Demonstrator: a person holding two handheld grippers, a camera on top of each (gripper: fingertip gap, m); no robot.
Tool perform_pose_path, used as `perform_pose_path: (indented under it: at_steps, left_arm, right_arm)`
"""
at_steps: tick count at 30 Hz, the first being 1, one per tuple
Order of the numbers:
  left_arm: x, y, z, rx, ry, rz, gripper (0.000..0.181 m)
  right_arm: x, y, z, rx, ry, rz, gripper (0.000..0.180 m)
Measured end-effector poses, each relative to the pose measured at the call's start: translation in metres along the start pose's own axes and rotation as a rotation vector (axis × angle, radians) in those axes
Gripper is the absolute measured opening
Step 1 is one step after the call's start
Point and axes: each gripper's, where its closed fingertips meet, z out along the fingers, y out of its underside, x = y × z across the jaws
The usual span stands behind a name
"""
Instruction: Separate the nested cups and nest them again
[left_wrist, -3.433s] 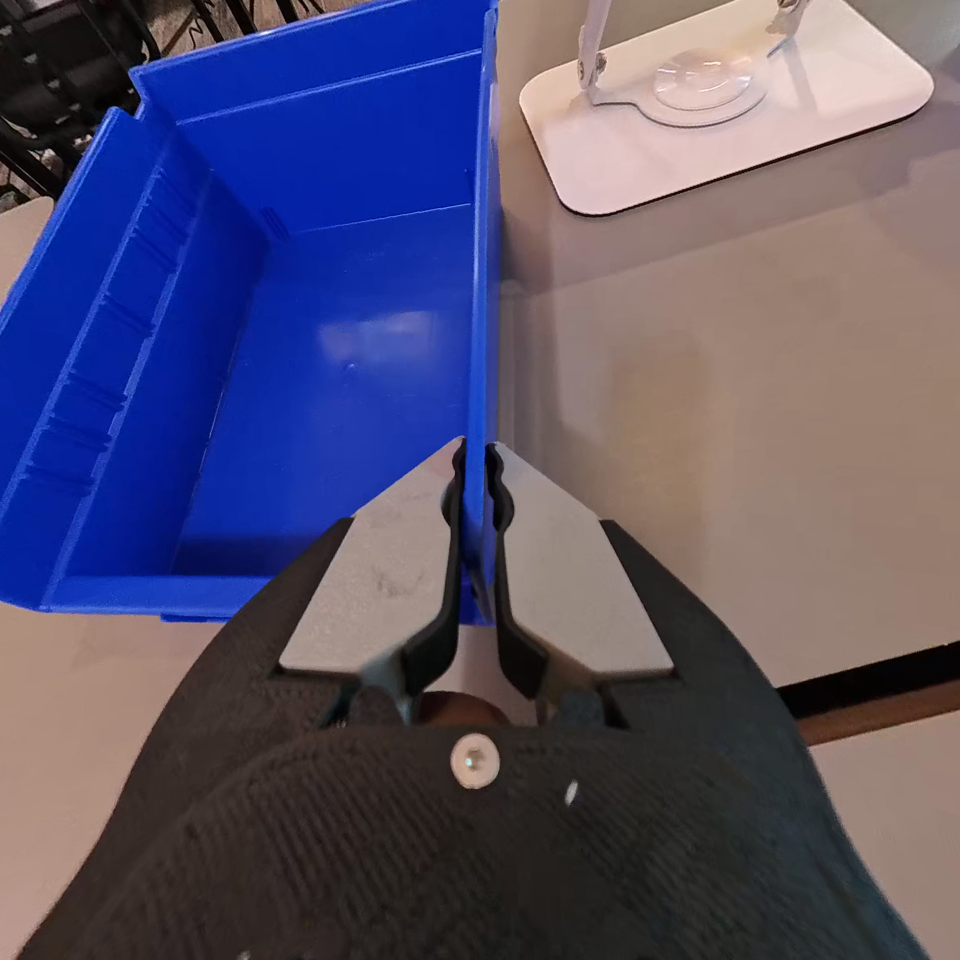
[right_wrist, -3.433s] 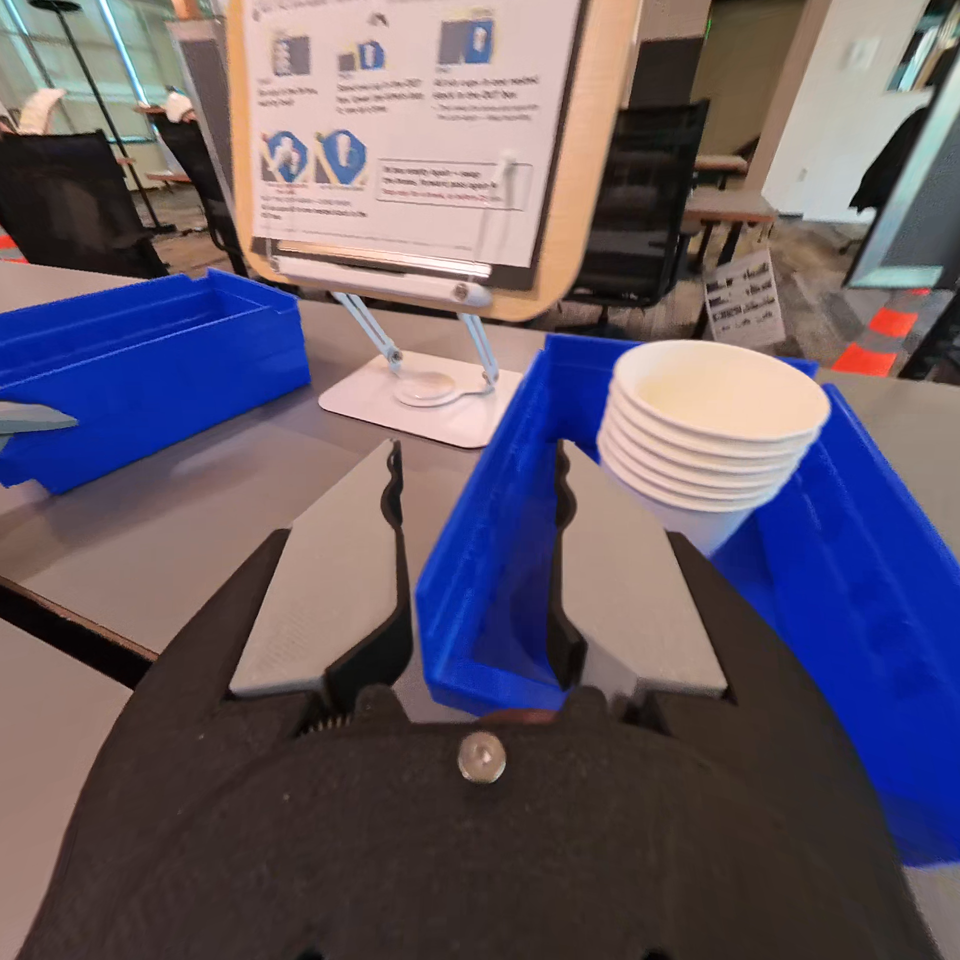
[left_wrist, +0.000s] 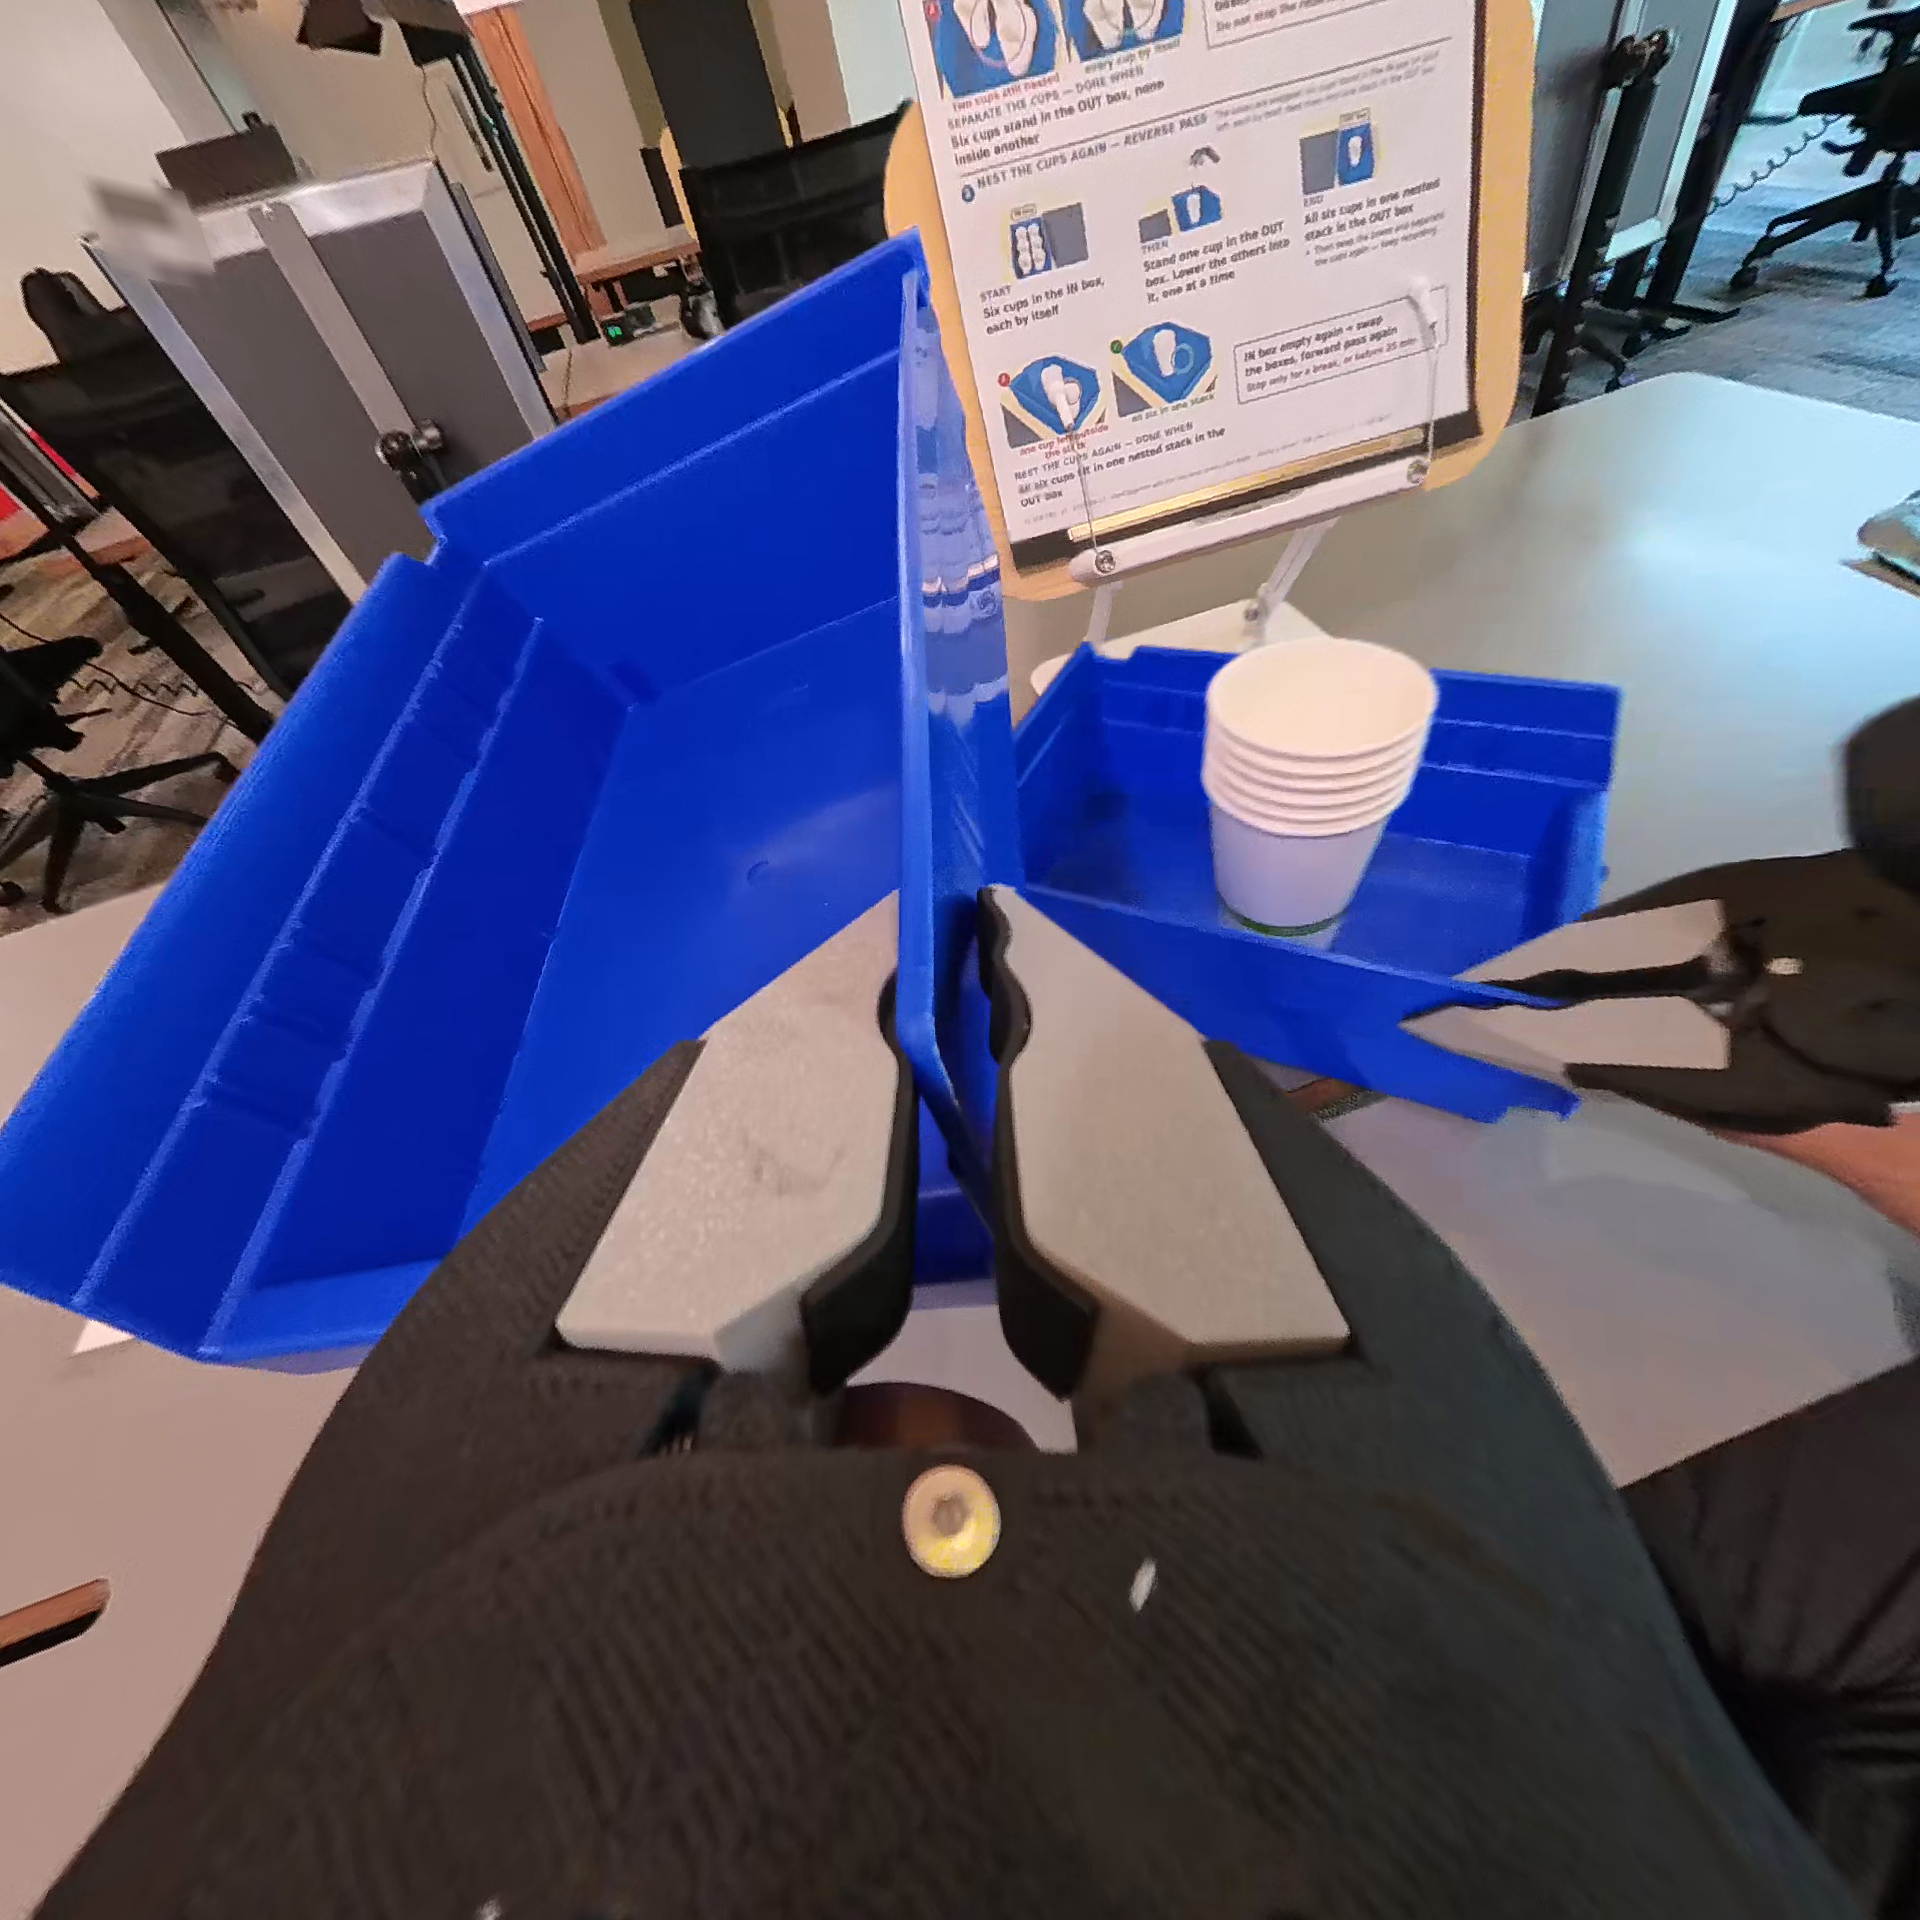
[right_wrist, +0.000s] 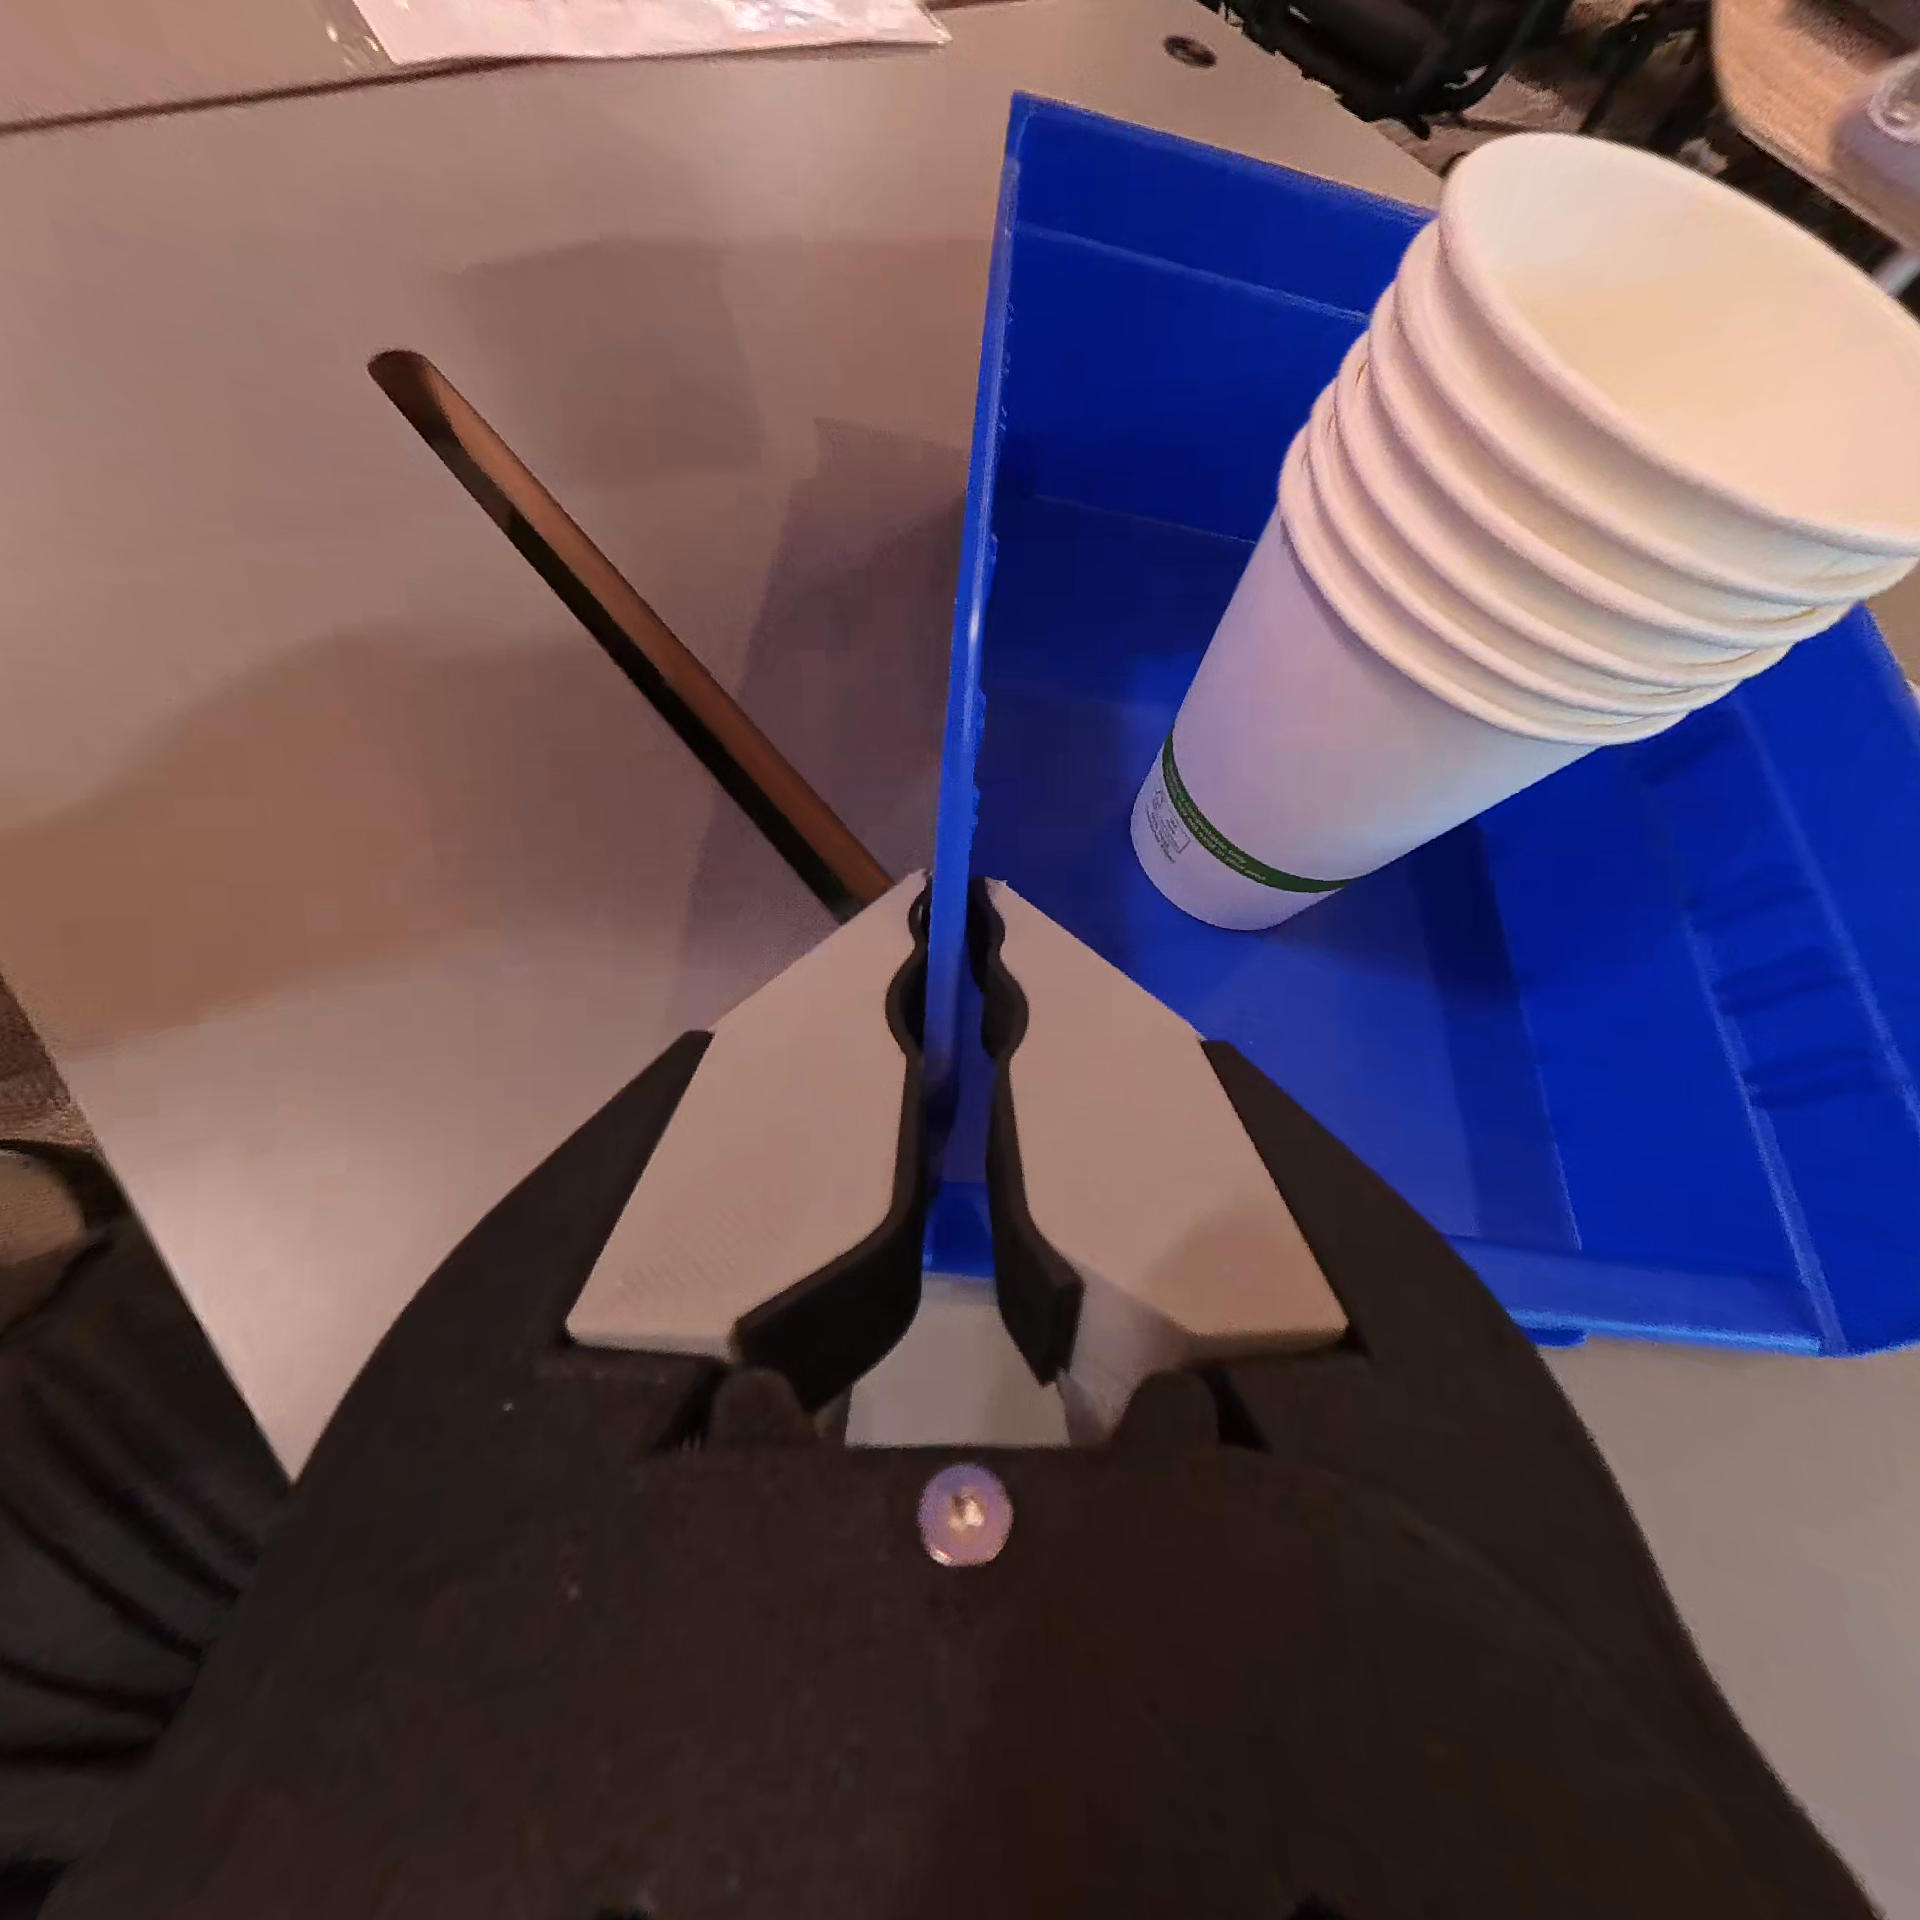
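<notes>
A stack of several nested white paper cups (left_wrist: 1311, 779) stands upright in a blue bin (left_wrist: 1496, 862); it also shows in the right wrist view (right_wrist: 1507, 561), in that bin (right_wrist: 1351, 1091). My left gripper (left_wrist: 940, 935) is shut on the right wall of an empty blue bin (left_wrist: 665, 831) and holds it lifted and tilted. My right gripper (right_wrist: 954, 904) is shut on the left wall of the cup bin; it also shows at the right of the left wrist view (left_wrist: 1475, 1003).
An instruction sheet on a wooden stand (left_wrist: 1216, 270) stands behind the bins. The grey table (right_wrist: 364, 623) has a dark seam (right_wrist: 623, 634) left of the cup bin. Office chairs and desks lie beyond. A person's dark sleeve (left_wrist: 1787, 1558) is at lower right. One gripper's finger ends stand about 25 cm off the other's.
My right gripper has shut on the cup bin's wall. My left gripper has lifted and tilted the empty bin and brought it next to the cup bin.
</notes>
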Motion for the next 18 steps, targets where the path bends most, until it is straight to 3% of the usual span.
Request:
perform_pose_path:
  at_steps: [12, 16, 18]
  left_arm:
    - [-0.02, 0.001, -0.022, 0.004, -0.052, 0.014, 0.005]
    - [-0.031, 0.003, -0.027, 0.012, -0.075, 0.006, 0.005]
    - [-0.035, 0.004, -0.03, 0.011, -0.081, 0.006, 0.004]
  right_arm:
    - [-0.052, -0.09, 0.122, 0.041, -0.028, 0.132, 0.002]
    - [-0.071, -0.119, 0.16, 0.061, -0.185, 0.264, 0.014]
    - [-0.068, -0.134, 0.155, 0.099, -0.263, 0.313, 0.015]
